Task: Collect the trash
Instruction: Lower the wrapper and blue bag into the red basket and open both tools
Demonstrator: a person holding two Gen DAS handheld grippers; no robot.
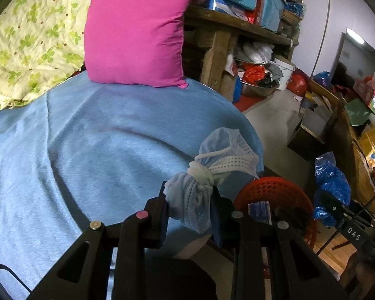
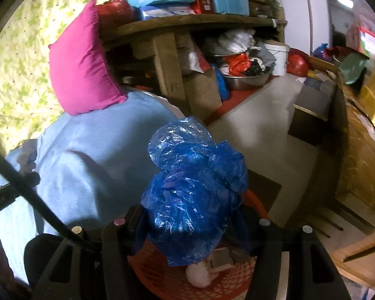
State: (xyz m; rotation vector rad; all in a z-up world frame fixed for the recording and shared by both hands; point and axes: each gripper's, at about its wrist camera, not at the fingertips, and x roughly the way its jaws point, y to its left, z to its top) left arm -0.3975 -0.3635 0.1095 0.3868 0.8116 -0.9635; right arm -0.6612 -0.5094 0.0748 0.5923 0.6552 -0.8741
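Gripping a knotted face mask [image 1: 207, 172] in left gripper [image 1: 190, 200] and crumpled blue plastic bag [image 2: 192, 182] in right gripper [image 2: 187, 215], carrying both toward red basket [image 1: 275, 190], needing release over it next.

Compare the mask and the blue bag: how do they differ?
The mask is pale blue fabric knotted with its ear loops; the bag is glossy dark blue crumpled plastic. The mask is in the left gripper, the bag in the right gripper. Both are gripped near the red basket.
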